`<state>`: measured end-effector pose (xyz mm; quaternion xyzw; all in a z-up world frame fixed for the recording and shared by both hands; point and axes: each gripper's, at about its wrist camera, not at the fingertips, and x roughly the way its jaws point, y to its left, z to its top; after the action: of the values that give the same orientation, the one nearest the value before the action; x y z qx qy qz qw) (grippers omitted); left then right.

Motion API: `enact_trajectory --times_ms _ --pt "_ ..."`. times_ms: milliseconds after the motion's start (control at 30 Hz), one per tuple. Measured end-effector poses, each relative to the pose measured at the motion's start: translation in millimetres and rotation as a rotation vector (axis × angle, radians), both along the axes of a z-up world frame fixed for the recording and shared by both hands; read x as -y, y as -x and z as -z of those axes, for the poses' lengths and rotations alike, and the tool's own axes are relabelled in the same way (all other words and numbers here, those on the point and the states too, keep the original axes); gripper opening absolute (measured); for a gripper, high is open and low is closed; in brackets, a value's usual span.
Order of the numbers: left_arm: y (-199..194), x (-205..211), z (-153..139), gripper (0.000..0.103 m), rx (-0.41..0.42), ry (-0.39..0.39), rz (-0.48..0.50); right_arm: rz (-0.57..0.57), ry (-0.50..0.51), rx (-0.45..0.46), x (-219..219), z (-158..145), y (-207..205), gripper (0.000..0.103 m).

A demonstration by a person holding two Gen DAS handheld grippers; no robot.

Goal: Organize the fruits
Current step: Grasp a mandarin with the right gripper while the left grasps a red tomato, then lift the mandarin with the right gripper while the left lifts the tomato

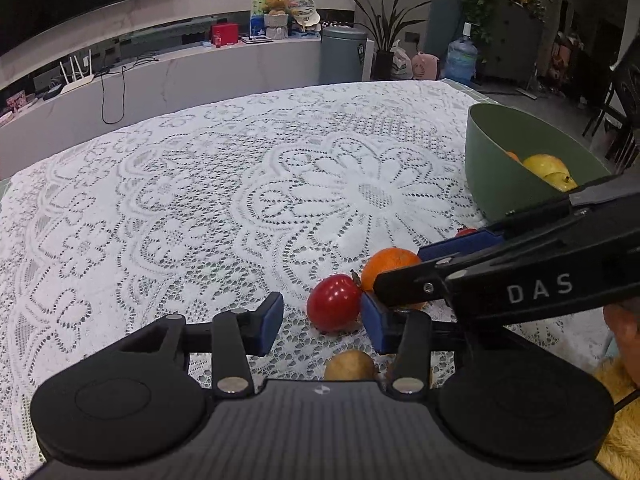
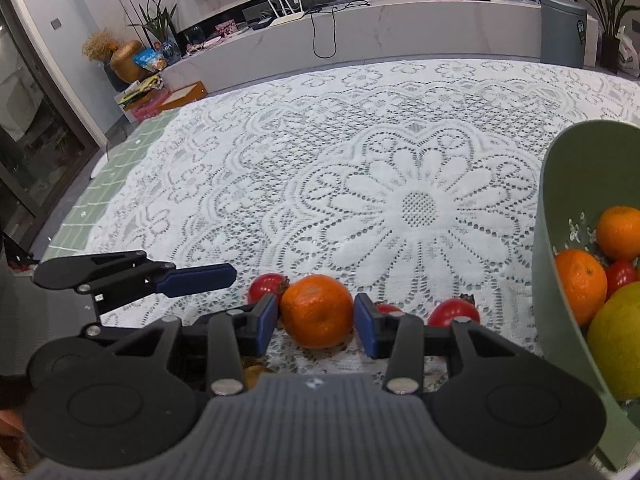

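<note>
The right gripper sits low over the lace tablecloth with its blue pads either side of an orange; the left pad looks to touch the peel, the right one stands just off it, so I take the jaws as apart around the fruit, not clamped. The left gripper hangs just beside it, jaws wide apart with nothing between them, a red fruit just ahead of its right pad.

Only the right wrist view looks into the green bowl properly: two oranges, a red fruit and a large yellow one inside. From the left wrist view the bowl shows just yellow fruit and an orange sliver over its rim.

The left view alone catches a brownish fruit close under its own body. The right view shows two more red fruits on the cloth, near the bowl.
</note>
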<state>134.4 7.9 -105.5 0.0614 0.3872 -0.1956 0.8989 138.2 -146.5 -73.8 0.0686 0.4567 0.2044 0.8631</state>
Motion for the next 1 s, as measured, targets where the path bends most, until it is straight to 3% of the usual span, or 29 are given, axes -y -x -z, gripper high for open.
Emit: enact_trajectory --times_ms 400,700,1000 --pt "-3.1 9.0 3.5 0.046 0.025 -0.026 0.02 0.016 0.043 0.036 -0.9 -0.5 0.6 0.038" --pt "-5.4 11.8 7.5 0.035 0.022 -0.033 0.03 0.009 0.055 0.046 -4.4 0.9 -0.4 0.04" --pt "-7.5 5.9 5.7 0.034 -0.001 -0.006 -0.008 0.024 0.052 0.063 -2.7 -0.4 0.9 0.047"
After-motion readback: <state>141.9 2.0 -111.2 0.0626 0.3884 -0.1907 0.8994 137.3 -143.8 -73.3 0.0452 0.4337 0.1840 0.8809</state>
